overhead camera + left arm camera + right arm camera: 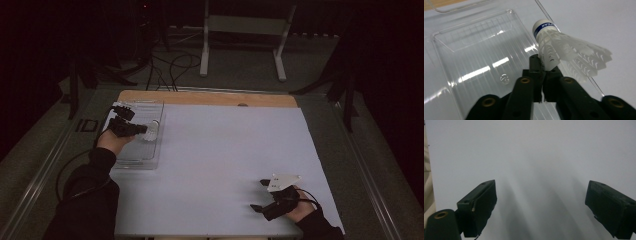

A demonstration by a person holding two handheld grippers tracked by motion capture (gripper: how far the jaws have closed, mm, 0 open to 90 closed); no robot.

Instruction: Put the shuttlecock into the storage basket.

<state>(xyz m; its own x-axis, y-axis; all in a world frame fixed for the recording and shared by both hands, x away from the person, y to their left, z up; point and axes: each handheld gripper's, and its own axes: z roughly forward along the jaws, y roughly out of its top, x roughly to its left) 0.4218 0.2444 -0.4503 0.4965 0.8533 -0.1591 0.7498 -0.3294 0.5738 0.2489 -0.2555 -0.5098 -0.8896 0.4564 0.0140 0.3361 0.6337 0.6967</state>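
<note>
White shuttlecock (564, 47) pinched over clear tray (474, 50).

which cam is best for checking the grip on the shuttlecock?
Left gripper view: the shuttlecock is close up, its feather skirt pinched between the left gripper jaws above the clear tray. The high view shows it as a small white blur. The right gripper view faces bare table.
</note>
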